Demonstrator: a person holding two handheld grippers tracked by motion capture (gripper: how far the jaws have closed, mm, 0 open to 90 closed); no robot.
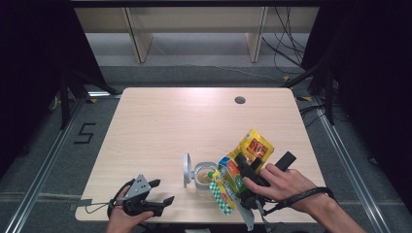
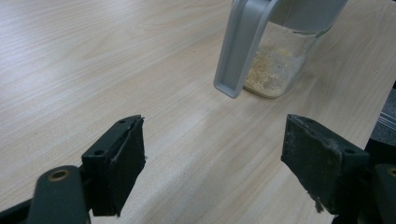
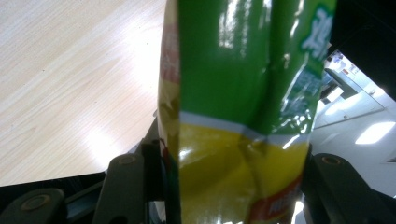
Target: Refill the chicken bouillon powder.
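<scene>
In the lower right of the high view, the right gripper (image 1: 241, 180) has its 2 jaws clamped about half closed on a green-and-yellow seasoning pouch (image 1: 232, 175), tilted so its lower end hangs just over the open mouth of the glass jar (image 1: 204, 178) at lower centre; a second yellow pouch (image 1: 254, 146) lies just behind it. The jar's grey flip lid (image 1: 186, 169) stands up on its left side, and pale powder sits in the bottom. At lower left the left gripper (image 1: 159, 192) rests on the wooden table (image 1: 175, 121), jaws wide apart and holding nothing. To pour well, I judge the pouch's opening should stay centred over the jar mouth, tipping slowly, with the free gripper steadying the jar if it shifts.
</scene>
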